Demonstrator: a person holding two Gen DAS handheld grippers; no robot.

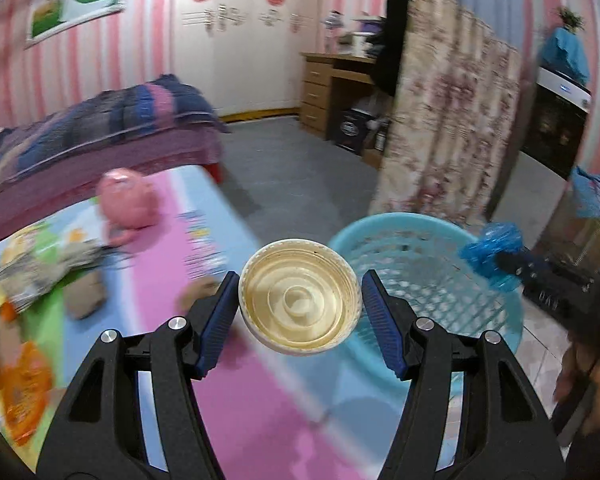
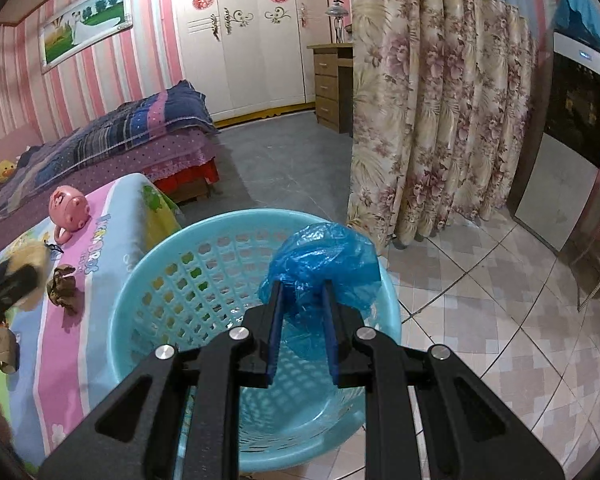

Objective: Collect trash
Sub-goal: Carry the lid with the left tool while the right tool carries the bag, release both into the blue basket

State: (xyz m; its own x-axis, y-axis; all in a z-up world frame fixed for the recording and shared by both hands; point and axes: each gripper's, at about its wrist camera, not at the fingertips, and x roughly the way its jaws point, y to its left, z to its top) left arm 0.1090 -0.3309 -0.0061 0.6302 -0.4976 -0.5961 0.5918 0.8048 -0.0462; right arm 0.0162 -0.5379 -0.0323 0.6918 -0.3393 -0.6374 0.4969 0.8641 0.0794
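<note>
Release over basket (image 2: 140, 292): right hand-held gripper (image 2: 300, 292) pinching blue plastic bag (image 2: 326, 256) above basket opening; spread pads there. Left hand-held gripper (image 1: 300, 300) clamping cream lid (image 1: 299, 297), near rim; bring fully over before opening.

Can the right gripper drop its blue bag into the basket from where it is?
Probably yes. The right gripper is shut on the blue plastic bag, which hangs over the open mouth of the turquoise basket. Nothing shows between the bag and the basket's floor, so the way down looks free.
</note>
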